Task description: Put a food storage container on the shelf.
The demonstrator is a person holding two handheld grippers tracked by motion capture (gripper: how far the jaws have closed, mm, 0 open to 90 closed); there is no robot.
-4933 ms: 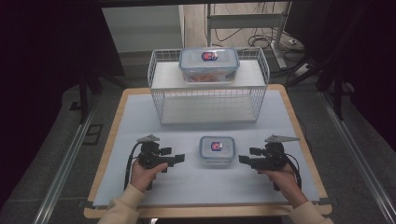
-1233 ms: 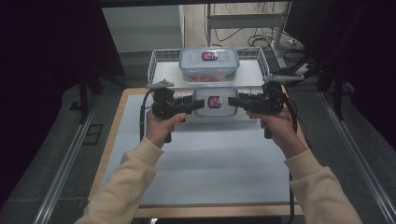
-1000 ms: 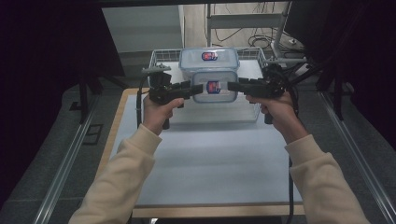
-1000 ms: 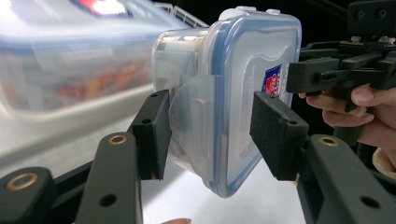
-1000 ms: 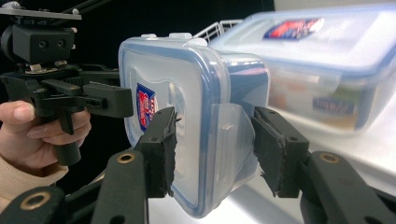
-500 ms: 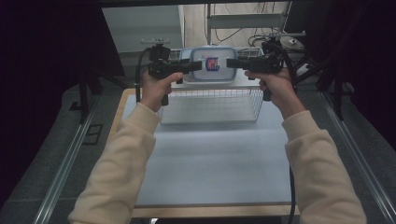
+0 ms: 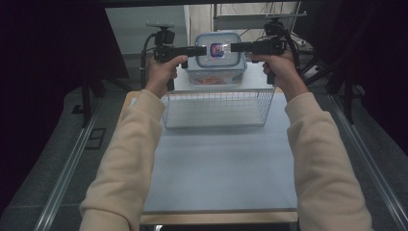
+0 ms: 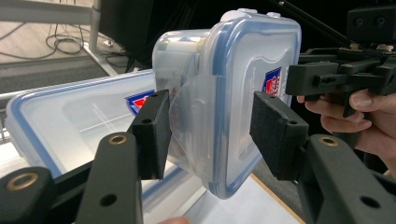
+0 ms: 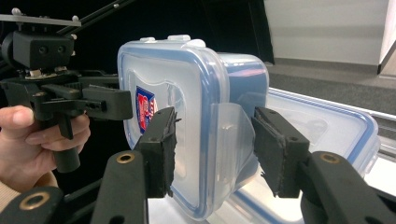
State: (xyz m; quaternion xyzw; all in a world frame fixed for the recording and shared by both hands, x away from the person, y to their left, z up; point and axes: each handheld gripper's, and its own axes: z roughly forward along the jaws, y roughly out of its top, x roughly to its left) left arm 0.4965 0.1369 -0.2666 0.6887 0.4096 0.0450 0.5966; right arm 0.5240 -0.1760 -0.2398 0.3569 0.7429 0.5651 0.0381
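A small clear box with a blue-rimmed lid [image 7: 217,49] hangs in the air between my two grippers. My left gripper [image 7: 199,50] is shut on its left side, and my right gripper [image 7: 235,47] is shut on its right side. In the left gripper view the pads [image 8: 152,135] clamp the box [image 8: 233,107] across lid and base at a side latch. The right gripper view has the same grip on the box [image 9: 187,116]. Just under it lies a larger lidded box [image 7: 216,72] with orange contents, also in the gripper views [image 8: 70,116] [image 9: 327,126].
A white wire basket [image 7: 216,108] stands at the far end of the pale blue table top [image 7: 216,168]; the larger box rests on its top. Dark stands and cables crowd the back corners. Metal rails run along both table sides.
Both grippers have carried the small box up from the table and away from me, from in front of the basket to just above the larger box. Their grip has stayed the same.
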